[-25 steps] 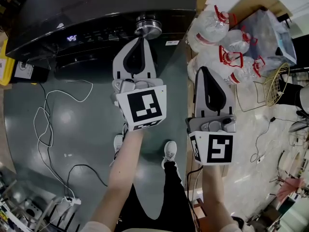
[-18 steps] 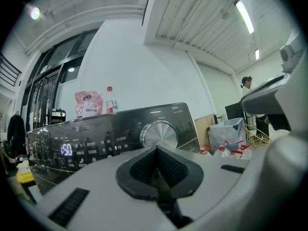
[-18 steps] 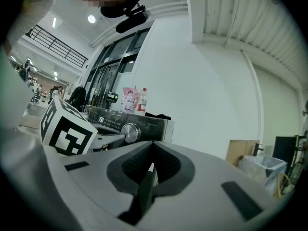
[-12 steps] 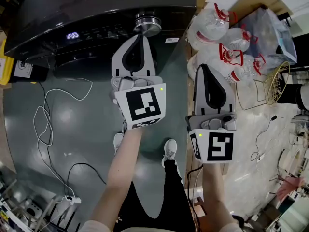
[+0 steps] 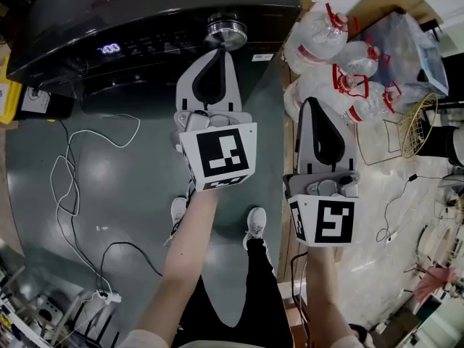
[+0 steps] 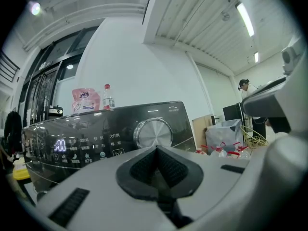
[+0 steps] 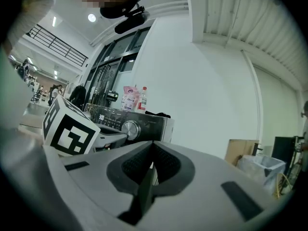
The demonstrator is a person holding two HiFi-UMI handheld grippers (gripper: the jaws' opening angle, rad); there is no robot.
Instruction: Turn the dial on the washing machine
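Observation:
The dark washing machine (image 5: 145, 13) spans the top of the head view, with its round silver dial (image 5: 225, 31) at the right end of the control panel. My left gripper (image 5: 220, 52) points at the dial, its shut tips just short of the knob's near edge. In the left gripper view the dial (image 6: 153, 133) sits straight beyond the closed jaws of the left gripper (image 6: 156, 149), beside a lit readout (image 6: 60, 145). My right gripper (image 5: 312, 102) hangs shut and empty to the right, off the machine. From the right gripper (image 7: 153, 147) view, the dial (image 7: 129, 127) is far off.
Several clear water jugs with red caps (image 5: 341, 64) lie on the floor right of the machine, beside a plastic bag (image 5: 406, 46) and a wire basket (image 5: 413, 125). White cables (image 5: 72, 180) trail over the grey floor at left. Detergent pouch and bottle (image 6: 91, 99) stand on the machine.
The left gripper has shifted slightly right and up with its tips still by the dial. The right gripper has barely moved.

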